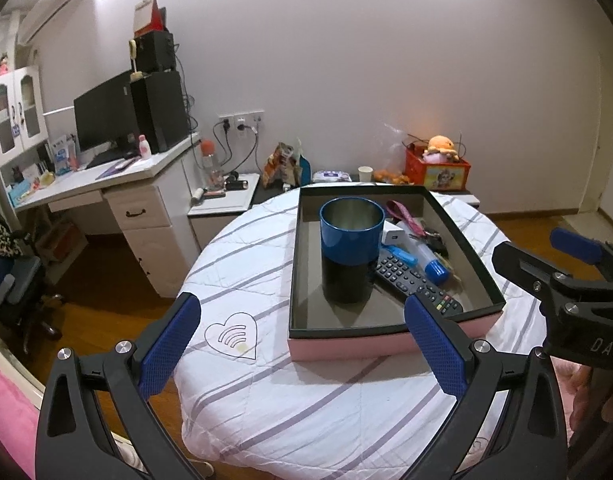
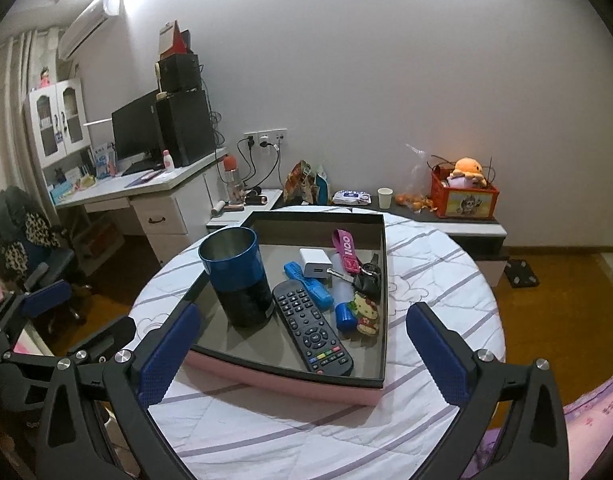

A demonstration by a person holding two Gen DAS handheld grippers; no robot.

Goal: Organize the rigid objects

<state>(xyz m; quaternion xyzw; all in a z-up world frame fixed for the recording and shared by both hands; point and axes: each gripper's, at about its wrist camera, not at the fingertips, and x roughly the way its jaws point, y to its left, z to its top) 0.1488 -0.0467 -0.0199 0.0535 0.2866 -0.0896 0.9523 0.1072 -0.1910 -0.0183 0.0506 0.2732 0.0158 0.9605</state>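
Left wrist view: my left gripper (image 1: 302, 344) is spread wide, empty, short of the pink shallow cardboard box (image 1: 346, 346) where the blue-and-black steel tumbler (image 1: 351, 254) stands upright; it's stiff, slick, probably light, so grab mid-body. Right wrist view: my right gripper (image 2: 302, 354) is spread too, holding nothing; black remote control (image 2: 312, 326), blue capped tube (image 2: 345, 314) and white charger block (image 2: 315, 263) crowd the tumbler's right side.

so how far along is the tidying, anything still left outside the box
Looks nearly done: the blue cup, remote, white charger, keys and blue tube all sit inside the pink box. Nothing is in hand: the left gripper and right gripper are both open and empty, short of the box. No loose item shows on the tablecloth.
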